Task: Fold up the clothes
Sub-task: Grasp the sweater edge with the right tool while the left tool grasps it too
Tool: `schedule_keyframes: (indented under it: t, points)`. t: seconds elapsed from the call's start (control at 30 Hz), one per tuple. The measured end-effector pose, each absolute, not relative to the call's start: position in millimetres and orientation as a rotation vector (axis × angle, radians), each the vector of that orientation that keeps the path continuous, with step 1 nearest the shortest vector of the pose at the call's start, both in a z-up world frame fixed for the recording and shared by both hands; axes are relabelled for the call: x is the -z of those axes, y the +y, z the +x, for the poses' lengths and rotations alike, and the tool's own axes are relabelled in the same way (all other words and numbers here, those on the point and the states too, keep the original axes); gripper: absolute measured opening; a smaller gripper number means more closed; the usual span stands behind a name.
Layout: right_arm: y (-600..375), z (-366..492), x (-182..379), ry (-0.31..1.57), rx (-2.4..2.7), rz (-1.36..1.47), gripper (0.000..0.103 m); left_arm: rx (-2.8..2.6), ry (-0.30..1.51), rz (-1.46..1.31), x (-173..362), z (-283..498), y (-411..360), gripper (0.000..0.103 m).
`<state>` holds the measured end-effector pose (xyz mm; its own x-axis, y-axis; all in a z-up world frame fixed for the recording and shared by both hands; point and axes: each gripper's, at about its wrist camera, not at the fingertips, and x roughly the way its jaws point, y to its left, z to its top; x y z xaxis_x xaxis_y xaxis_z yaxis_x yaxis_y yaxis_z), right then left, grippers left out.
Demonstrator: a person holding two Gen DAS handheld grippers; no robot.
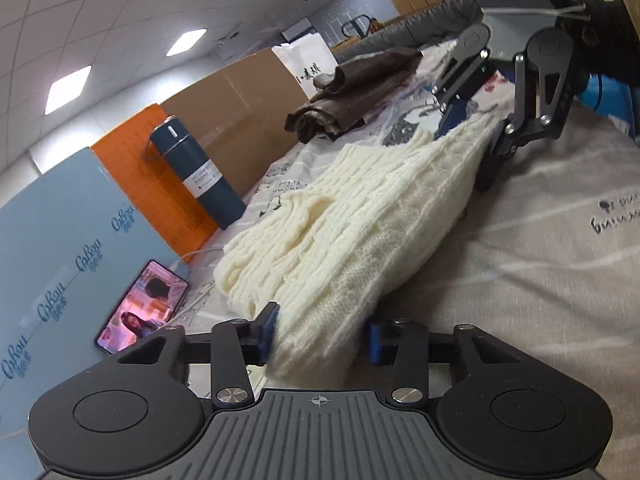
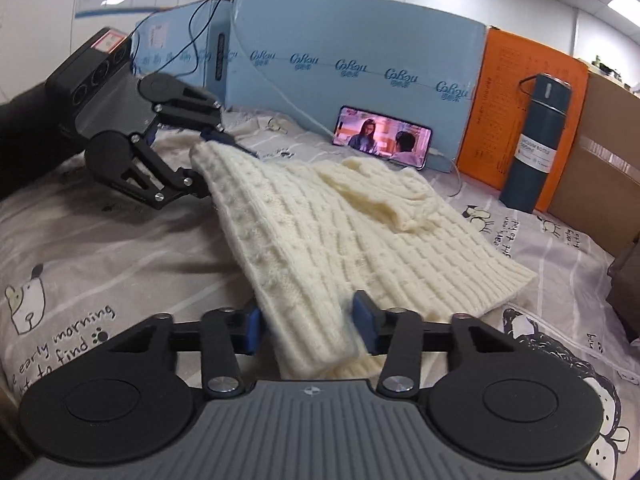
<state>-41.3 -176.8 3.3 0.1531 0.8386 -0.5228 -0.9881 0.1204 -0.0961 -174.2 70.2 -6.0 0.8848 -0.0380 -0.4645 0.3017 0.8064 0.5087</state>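
My left hand-held gripper (image 1: 322, 330) and right hand-held gripper (image 2: 306, 326) each pinched one end of the cream knit sweater (image 2: 320, 216), half lifted off the bed (image 2: 120, 248); thick, heavy knit risked slipping free.

A phone (image 2: 384, 137) playing video leans beside a blue flask (image 2: 534, 142).

I see a printed bedsheet (image 2: 100, 248) carrying the cream sweater (image 2: 320, 220), brown garment (image 1: 352, 92), phone (image 2: 382, 136) and bottle (image 2: 536, 140).
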Motion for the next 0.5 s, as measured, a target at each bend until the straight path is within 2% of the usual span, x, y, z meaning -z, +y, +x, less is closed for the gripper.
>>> schedule_keyframes:
  t: [0.1,0.4,0.5]
  points:
    - [-183,-36,-7,0.388,-1.395,-0.399,0.024,0.195,0.442,0.573,-2,-180,68,0.034]
    - [-207,-27,-24,0.428,-1.435,-0.171,0.022,0.278,0.412,0.487,-36,-223,51,0.032]
    - [-216,-24,-29,0.44,-1.445,-0.094,0.022,0.316,0.398,0.354,-43,-214,65,0.033]
